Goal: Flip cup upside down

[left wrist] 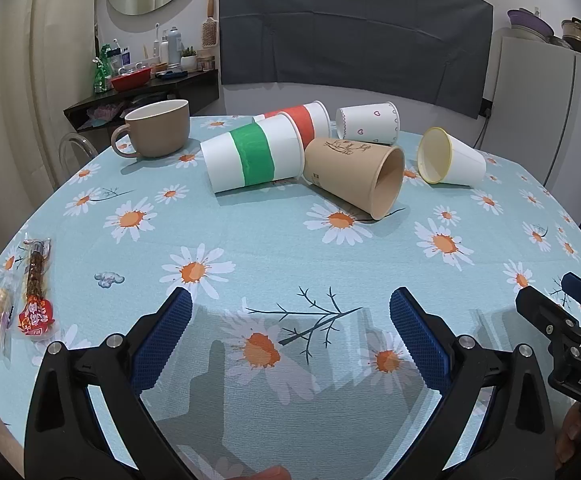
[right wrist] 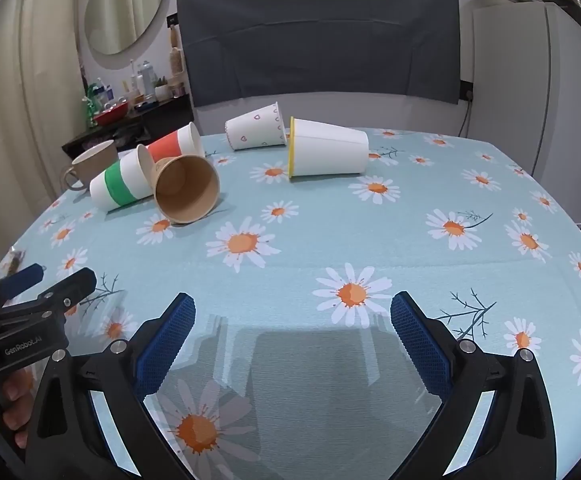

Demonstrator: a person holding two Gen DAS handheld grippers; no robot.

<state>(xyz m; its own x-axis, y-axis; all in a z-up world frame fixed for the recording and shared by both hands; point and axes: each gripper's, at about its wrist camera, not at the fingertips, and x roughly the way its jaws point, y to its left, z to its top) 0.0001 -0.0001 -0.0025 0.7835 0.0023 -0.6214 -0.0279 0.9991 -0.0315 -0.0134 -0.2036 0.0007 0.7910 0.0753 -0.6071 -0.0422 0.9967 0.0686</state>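
A round table under a pale blue daisy-print cloth filled most of both views, with a dark grey sheet hanging on the wall behind it and a white fridge to the right. Low over the near edge, the left gripper hovered with its blue-padded jaws spread wide and nothing between them; the right gripper hung beside it, equally released and empty. Toward the far side of the table, well apart from both grippers, five paper cups lay tipped on their sides. The brown kraft cup lay nearest, its open mouth turned toward the cameras. The green-banded cup lay touching it on the left, and the red-banded cup sat just behind that one. The yellow-rimmed white cup lay to the right, apart from the kraft cup, and the white cup with small hearts lay behind, near the far edge. A beige mug stood upright at the far left. Two wrapped snacks lay at the left edge of the cloth.
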